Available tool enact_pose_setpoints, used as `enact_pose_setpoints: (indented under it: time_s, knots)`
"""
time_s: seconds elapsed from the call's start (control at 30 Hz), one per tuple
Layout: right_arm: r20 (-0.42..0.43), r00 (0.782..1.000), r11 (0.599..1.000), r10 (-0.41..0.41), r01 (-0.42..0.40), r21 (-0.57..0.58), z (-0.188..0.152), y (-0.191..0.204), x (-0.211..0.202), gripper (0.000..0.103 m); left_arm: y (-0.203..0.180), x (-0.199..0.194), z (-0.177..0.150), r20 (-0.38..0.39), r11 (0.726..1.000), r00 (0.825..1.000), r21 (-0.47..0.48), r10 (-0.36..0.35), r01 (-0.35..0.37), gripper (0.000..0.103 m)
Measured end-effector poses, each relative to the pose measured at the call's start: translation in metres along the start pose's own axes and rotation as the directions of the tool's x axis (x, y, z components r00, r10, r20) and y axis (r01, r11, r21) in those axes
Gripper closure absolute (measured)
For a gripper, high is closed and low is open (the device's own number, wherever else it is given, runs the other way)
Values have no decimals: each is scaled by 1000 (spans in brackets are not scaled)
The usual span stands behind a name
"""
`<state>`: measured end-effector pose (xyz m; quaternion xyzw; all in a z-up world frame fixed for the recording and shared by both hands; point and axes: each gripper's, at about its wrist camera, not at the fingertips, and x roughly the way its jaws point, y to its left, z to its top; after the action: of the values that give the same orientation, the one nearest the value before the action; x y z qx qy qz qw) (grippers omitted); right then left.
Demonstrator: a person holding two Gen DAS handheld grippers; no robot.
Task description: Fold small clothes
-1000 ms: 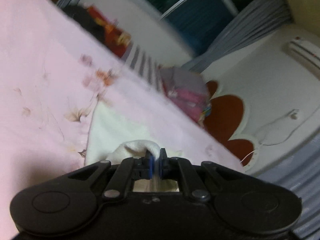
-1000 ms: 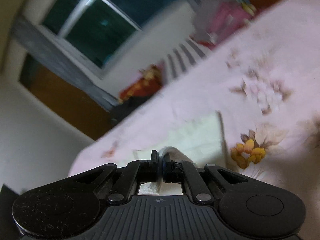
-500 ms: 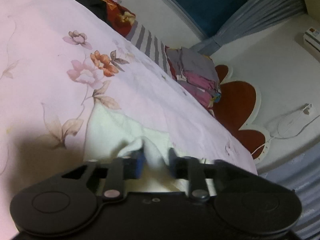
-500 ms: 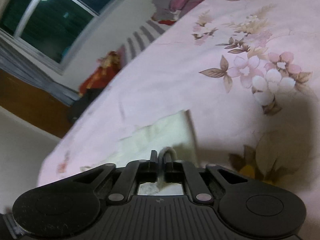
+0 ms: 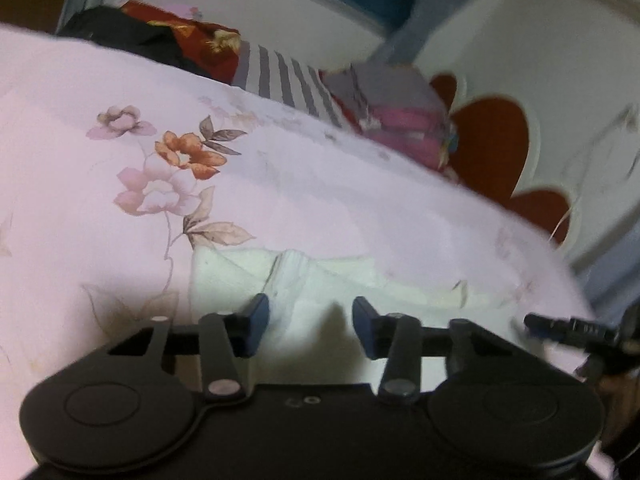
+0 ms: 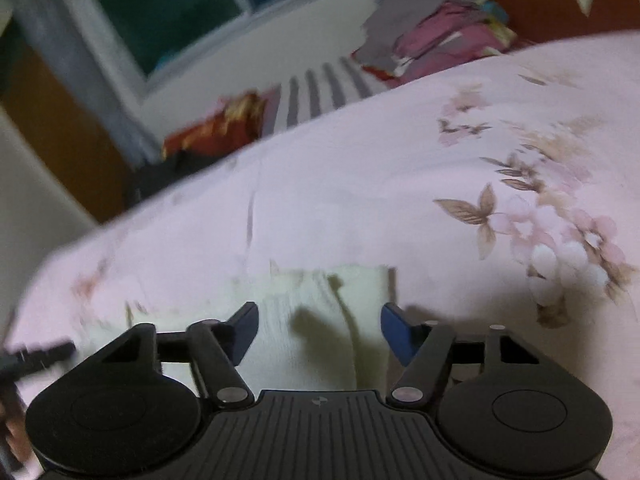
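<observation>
A small cream-white garment [image 5: 320,280] lies folded on the pink floral bedsheet [image 5: 100,184]. My left gripper [image 5: 310,320] is open just above its near part, fingers apart with nothing between them. In the right wrist view the same garment [image 6: 316,312] lies under my right gripper [image 6: 320,330], which is open and empty. The right gripper's tip shows at the right edge of the left wrist view [image 5: 568,326], and the left gripper's tip at the left edge of the right wrist view [image 6: 40,356].
A pile of folded grey and pink clothes [image 5: 400,120] sits at the far side of the bed, beside a striped cloth [image 5: 288,84] and red and black fabric [image 5: 180,40]. A red flower-shaped headboard [image 5: 492,148], a window [image 6: 168,4] and curtains lie beyond.
Both grippers were shut on folds of the cream garment a second ago. Both have opened and let it drop flat on the sheet; the left opened first.
</observation>
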<state>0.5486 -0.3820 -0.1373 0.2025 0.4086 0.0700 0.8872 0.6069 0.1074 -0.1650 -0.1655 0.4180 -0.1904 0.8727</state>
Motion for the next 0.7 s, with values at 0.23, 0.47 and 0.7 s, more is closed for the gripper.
enact_pose_setpoints:
  time_s: [0.23,0.47,0.7]
  knots:
    - [-28,996,985,-86,81,-151,-11,18,18,101,-7,3,-5,18,990,996,112,87,-88,101]
    - [97,993,982,-73,89,-170,-9,22,5,101,-1,-7,-1,75,995,995,70,68,-73,101]
    - [14,994,988,-107,108,-109,-8,13,20,101,-4,0,-3,64,989,991,91,115,-120,82]
